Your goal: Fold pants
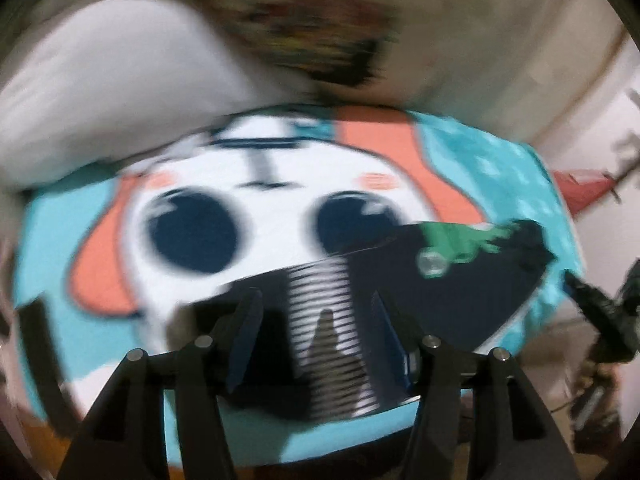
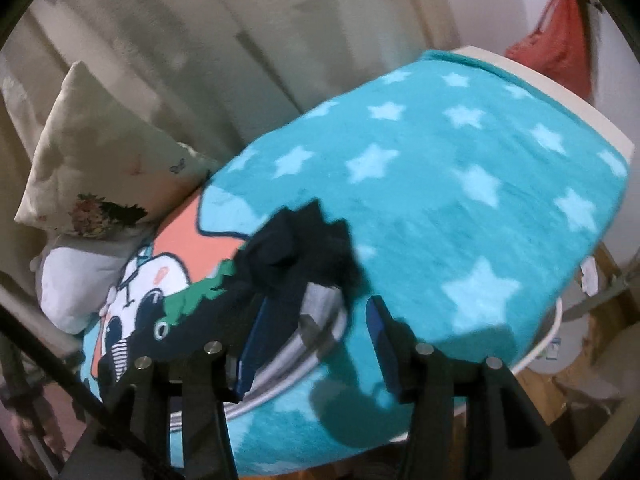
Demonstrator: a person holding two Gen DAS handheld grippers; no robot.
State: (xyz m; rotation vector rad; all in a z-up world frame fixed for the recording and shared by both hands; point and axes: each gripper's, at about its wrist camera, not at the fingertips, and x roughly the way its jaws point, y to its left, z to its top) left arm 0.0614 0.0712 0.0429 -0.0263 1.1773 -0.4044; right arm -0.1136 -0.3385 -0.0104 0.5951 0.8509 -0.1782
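Observation:
Dark navy pants point(image 2: 296, 256) with a green dinosaur print point(image 1: 460, 240) and a black-and-white striped part point(image 1: 328, 320) lie on a turquoise blanket. In the left wrist view, blurred by motion, my left gripper point(image 1: 320, 320) is open, its fingers either side of the striped part. In the right wrist view my right gripper point(image 2: 320, 320) is open, its left finger point(image 2: 260, 332) against the bunched navy cloth and a grey-striped edge point(image 2: 320, 320) between the fingers. The pants stretch from my right gripper to the left.
The turquoise blanket point(image 2: 460, 168) with pale stars and a cartoon face point(image 1: 260, 208) covers a bed. White pillows point(image 2: 92, 152) lie at the head. A red cloth point(image 2: 560, 44) hangs on the far wall. Wooden floor shows below the bed edge point(image 2: 536, 392).

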